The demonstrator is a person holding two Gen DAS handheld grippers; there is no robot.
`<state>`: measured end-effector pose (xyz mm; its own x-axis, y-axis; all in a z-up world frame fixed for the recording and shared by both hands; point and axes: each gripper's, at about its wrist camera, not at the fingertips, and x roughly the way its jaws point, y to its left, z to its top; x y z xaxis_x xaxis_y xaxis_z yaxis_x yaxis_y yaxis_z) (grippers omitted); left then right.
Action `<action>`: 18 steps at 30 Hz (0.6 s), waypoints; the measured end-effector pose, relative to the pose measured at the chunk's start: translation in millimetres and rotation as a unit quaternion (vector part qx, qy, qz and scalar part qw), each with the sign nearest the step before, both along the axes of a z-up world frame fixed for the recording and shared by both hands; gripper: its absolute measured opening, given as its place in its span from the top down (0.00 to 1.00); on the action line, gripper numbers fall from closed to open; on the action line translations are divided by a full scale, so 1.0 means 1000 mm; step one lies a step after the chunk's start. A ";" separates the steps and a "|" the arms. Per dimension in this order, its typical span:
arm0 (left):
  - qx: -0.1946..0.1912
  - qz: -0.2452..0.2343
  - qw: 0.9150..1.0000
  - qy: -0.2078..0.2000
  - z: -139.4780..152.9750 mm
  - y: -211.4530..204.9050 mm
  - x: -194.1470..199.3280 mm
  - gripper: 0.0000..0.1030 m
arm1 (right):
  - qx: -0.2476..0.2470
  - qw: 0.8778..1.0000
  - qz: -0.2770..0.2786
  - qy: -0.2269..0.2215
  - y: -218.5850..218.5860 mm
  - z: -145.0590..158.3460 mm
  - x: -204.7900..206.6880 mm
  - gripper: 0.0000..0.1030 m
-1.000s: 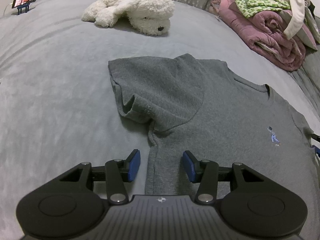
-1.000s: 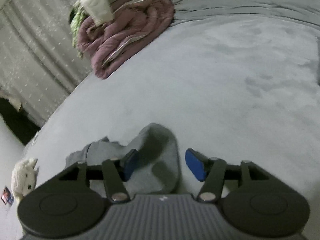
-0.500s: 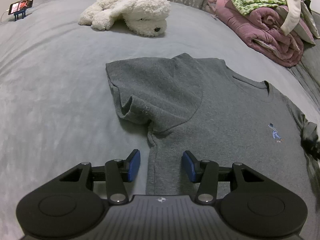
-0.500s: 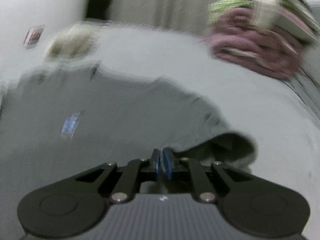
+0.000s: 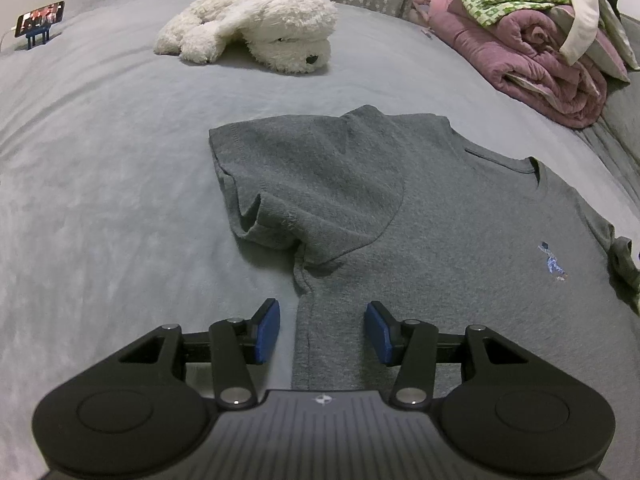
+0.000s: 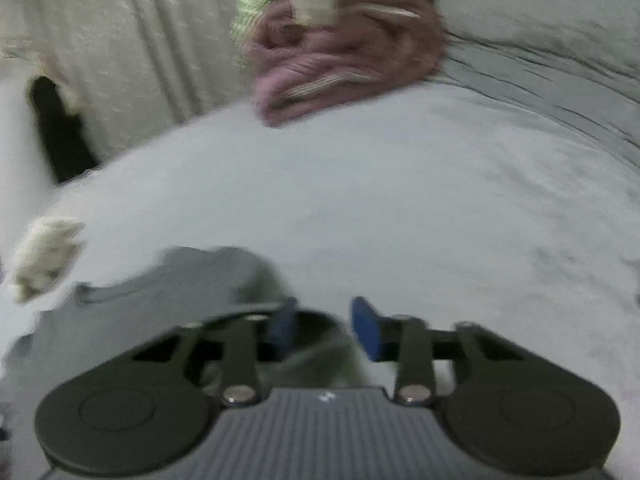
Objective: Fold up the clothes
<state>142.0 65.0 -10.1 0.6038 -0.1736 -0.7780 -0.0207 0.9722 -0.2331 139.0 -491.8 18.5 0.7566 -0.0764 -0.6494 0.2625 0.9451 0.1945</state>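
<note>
A grey T-shirt [image 5: 440, 216] with a small blue chest emblem lies flat on the grey bed [image 5: 100, 160]. Its left sleeve [image 5: 312, 184] is folded in over the chest. My left gripper [image 5: 322, 330] hovers open over the shirt's side seam below that sleeve, its pads touching nothing. In the blurred right wrist view, my right gripper [image 6: 322, 328] stands over the shirt's other sleeve [image 6: 224, 280]. Its jaws are opening, with grey cloth under and between them but not pressed. That sleeve shows bunched at the edge of the left wrist view [image 5: 624, 260].
A white plush dog [image 5: 260, 36] lies on the bed beyond the shirt and also shows in the right wrist view [image 6: 44, 256]. A heap of pink blanket and clothes [image 5: 532, 52] sits at the far right. A phone on a stand [image 5: 40, 24] is at the far left.
My right gripper shut on the sleeve, swung it in over the shirt, then swung back out, and its jaws now stand apart. The left gripper has stayed in place.
</note>
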 end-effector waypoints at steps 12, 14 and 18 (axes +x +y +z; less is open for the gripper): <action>0.009 -0.008 1.000 -0.004 -0.001 -0.003 -0.001 0.50 | -0.230 0.960 0.155 0.035 0.078 -0.010 0.044 0.95; 0.003 -0.006 1.000 -0.002 -0.001 -0.001 0.000 0.51 | -0.196 0.976 0.090 0.019 0.055 -0.007 0.037 0.95; 0.009 -0.009 1.000 -0.004 -0.001 -0.004 -0.001 0.50 | -0.131 0.991 -0.023 0.022 0.011 -0.018 0.028 0.95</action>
<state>141.4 61.5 -11.2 0.6067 -0.1705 -0.7764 -0.0015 0.9765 -0.2157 166.8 -481.0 0.8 0.7198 -0.2802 -0.6351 0.3083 0.9488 -0.0691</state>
